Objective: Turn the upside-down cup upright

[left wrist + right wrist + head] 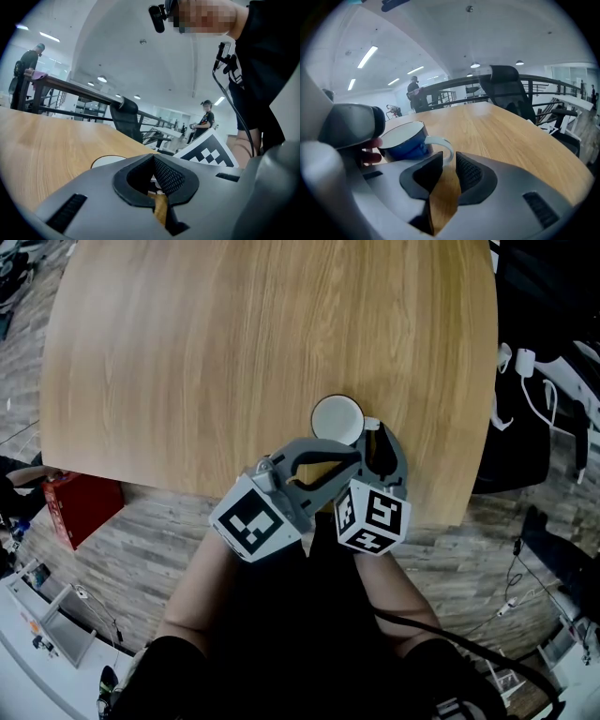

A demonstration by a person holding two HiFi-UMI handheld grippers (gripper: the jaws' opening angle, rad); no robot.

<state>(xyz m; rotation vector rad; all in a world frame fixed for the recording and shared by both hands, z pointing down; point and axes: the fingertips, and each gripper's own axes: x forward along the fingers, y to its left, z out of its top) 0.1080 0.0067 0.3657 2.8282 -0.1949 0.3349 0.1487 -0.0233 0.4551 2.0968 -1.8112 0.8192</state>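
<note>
On the wooden table (234, 352), close to the edge nearest the person, the cup (337, 418) stands upright with its mouth up. It is blue outside and white inside, and its white handle (440, 143) points back toward the person.

Just behind the cup on the handle side sits the right gripper (448, 160). Its jaws are a narrow gap apart, with bare table wood showing between the pads. The handle's loop lies right at the mouth of that gap, but the pads do not clasp it.

Behind the cup and a little to its left, the left gripper (153, 164) angles in toward it. Its jaws are drawn together to no more than a sliver, and nothing is held. The cup's white rim peeks over its left jaw.

The two marker cubes sit side by side behind the cup, over the table's edge.

Well to the left of the cup, down on the plank-patterned floor (141, 540), is a red box (82, 507). Beyond the cup, past the table's far side, stands a black office chair (506, 89).
</note>
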